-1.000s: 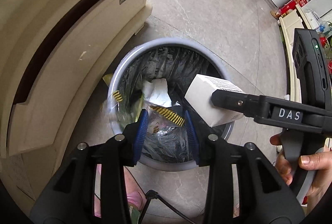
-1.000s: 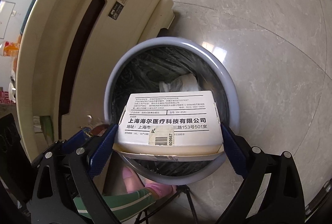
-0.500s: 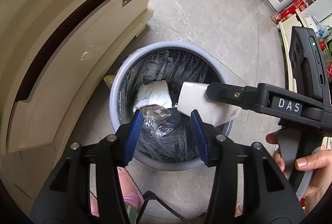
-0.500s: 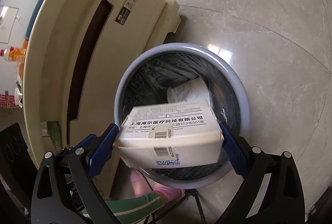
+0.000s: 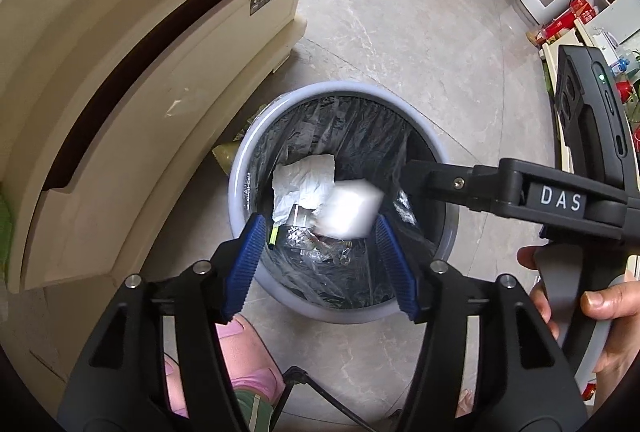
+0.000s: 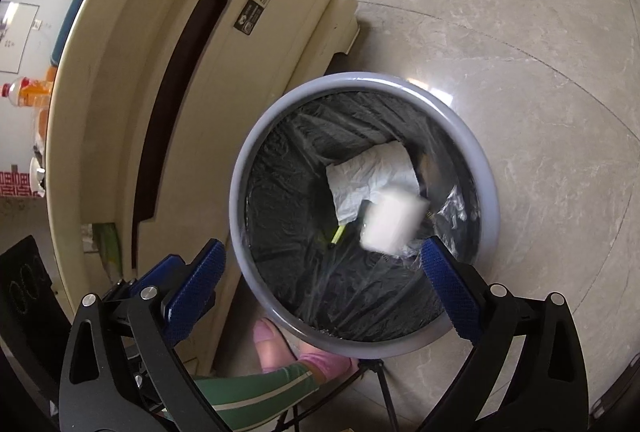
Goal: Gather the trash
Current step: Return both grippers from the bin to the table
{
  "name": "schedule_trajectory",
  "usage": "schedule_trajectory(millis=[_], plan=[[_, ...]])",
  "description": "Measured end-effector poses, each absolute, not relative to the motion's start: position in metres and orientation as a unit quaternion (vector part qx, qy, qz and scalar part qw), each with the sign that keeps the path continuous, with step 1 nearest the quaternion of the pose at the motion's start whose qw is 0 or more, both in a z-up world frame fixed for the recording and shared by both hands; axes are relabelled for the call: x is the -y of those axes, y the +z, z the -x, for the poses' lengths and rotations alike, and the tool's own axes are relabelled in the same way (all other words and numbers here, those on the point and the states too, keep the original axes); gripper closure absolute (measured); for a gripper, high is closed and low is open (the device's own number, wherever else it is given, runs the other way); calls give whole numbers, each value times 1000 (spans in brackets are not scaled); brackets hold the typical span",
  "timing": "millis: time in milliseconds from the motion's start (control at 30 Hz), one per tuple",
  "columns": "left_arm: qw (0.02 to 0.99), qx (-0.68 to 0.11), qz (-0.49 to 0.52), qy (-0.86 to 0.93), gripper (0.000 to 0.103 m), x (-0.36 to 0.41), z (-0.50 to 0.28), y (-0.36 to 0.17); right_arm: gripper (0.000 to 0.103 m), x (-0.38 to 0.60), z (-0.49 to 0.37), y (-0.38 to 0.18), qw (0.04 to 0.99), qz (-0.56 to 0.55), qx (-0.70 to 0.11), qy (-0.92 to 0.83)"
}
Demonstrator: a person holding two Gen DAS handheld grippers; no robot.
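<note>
A round grey trash bin (image 5: pixel 240 199) (image 6: pixel 486 167) lined with a black bag stands on the floor below both grippers. A white box (image 5: pixel 350 207) (image 6: pixel 394 222) is blurred in mid-fall inside the bin, free of any fingers. A crumpled white paper (image 5: pixel 304 183) (image 6: pixel 372 173) and clear wrappers (image 5: pixel 320 244) lie in the bin. My left gripper (image 5: pixel 322 264) is open and empty above the bin's near rim. My right gripper (image 6: pixel 324 272) is open and empty over the bin; its arm shows in the left wrist view (image 5: pixel 480 187).
A cream cabinet (image 5: pixel 120 71) (image 6: pixel 160 91) stands right against the bin on the left. Grey tiled floor (image 5: pixel 400 31) (image 6: pixel 520 31) lies beyond. A pink-slippered foot (image 6: pixel 280 348) is near the bin. Shelves with red items (image 5: pixel 576 3) stand at far right.
My right gripper has opened and let go of the white box, which now falls into the bin. My left gripper has opened wider; its wrapper has dropped into the bin.
</note>
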State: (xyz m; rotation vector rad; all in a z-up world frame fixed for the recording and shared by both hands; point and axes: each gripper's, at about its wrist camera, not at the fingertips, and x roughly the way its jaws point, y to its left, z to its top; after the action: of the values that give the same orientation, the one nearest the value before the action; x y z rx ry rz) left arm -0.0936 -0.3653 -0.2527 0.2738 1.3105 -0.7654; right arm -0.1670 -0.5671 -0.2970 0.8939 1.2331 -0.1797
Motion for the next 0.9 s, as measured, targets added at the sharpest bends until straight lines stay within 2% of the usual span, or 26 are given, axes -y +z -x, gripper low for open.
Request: schedule_trajectory(millis=[433, 800, 900], plan=[[728, -583, -117, -342, 47, 356, 89, -238, 6, 565, 165, -276, 733, -395, -548, -87], [773, -533, -95, -330, 47, 325, 71, -163, 6, 554, 150, -196, 783, -348, -510, -72], [792, -514, -83, -320, 40, 300, 59, -132, 6, 540, 137, -163, 801, -335, -494, -48]])
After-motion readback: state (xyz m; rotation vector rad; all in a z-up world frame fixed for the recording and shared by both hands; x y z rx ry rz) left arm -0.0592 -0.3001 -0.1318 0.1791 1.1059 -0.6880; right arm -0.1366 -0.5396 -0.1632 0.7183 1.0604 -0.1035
